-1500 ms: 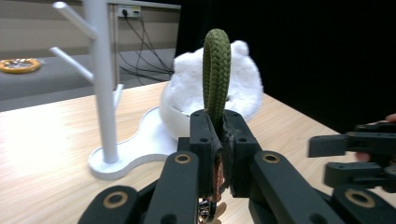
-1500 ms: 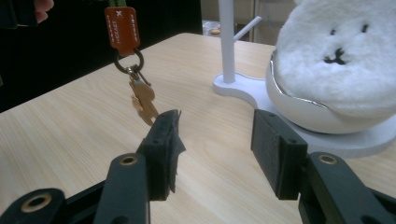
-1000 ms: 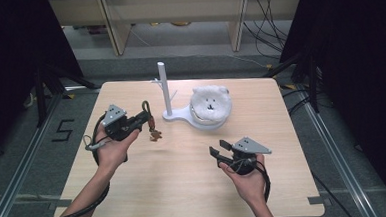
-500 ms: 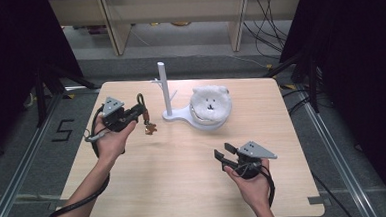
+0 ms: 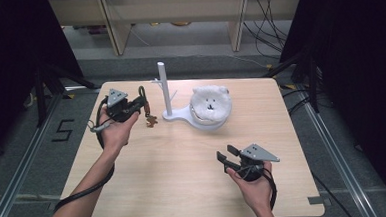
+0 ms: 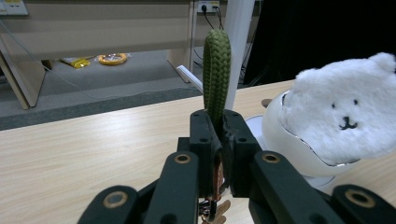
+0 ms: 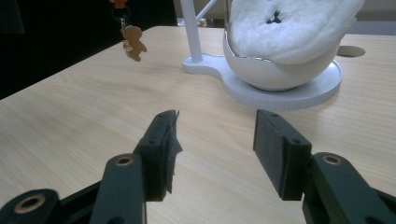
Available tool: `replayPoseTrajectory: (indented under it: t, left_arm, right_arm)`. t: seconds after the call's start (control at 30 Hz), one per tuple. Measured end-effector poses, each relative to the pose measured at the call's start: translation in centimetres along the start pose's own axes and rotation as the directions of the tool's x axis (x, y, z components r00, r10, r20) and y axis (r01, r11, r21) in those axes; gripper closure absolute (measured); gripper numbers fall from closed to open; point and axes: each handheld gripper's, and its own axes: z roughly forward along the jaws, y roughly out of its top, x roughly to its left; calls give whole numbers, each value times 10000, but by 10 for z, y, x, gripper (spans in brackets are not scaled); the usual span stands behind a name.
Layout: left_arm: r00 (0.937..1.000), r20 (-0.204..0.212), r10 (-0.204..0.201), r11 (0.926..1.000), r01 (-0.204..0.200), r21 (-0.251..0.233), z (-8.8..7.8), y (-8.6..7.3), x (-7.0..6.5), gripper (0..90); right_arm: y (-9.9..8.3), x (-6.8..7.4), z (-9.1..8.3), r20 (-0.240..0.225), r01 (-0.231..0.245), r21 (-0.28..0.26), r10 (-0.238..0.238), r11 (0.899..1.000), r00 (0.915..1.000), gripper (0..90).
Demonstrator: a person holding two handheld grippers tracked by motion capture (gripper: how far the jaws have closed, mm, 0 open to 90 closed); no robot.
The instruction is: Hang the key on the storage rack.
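One green braided loop (image 6: 216, 74) is what we have in hand, a keychain strap with a small brown figure charm (image 5: 151, 121) hanging beneath it; we hold it in the air above the wooden table (image 5: 184, 179), just to the left of the white stand (image 5: 166, 92); the left gripper (image 5: 142, 105) is clenched on the strap, its jaws pinching the lower part of the loop so that the top stands free above them. In the right gripper view the charm (image 7: 132, 43) dangles clear of the table, near the stand's post (image 7: 190, 28) but apart from it; beside the post, on the same white base, sits the bowl with the white plush bear (image 5: 210, 103). The right gripper (image 5: 228, 159) rests low near the table's front edge, well apart from all this; its jaws stand released with nothing between them, and they have just been opening wider. We judge the step to be the carry toward the stand, with the hanging not yet done; the next move calls for lifting the loop's free top over one of the stand's short side pegs (image 5: 173, 96), then letting the strap go only once it sits on the peg; the small opening leaves little room for error.
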Motion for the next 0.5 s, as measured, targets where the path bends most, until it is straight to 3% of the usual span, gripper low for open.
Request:
replayPoseTrajectory:
  t: [0.13,0.23,0.5]
  left_arm:
    - [9999,-108,67,9999,-66,99,5,1,0,833]
    - [9999,-152,40,10000,-39,74,9,2,0,833]
    - [9997,-252,20,9999,-16,129,17,6,1,833]
  right_arm:
    - [0,2,-2,19,-450,88,450,9989,9990,502]
    - [0,2,-4,53,-538,190,537,9984,9985,502]
    - [-1,-2,0,-100,-177,-112,175,9998,9998,501]
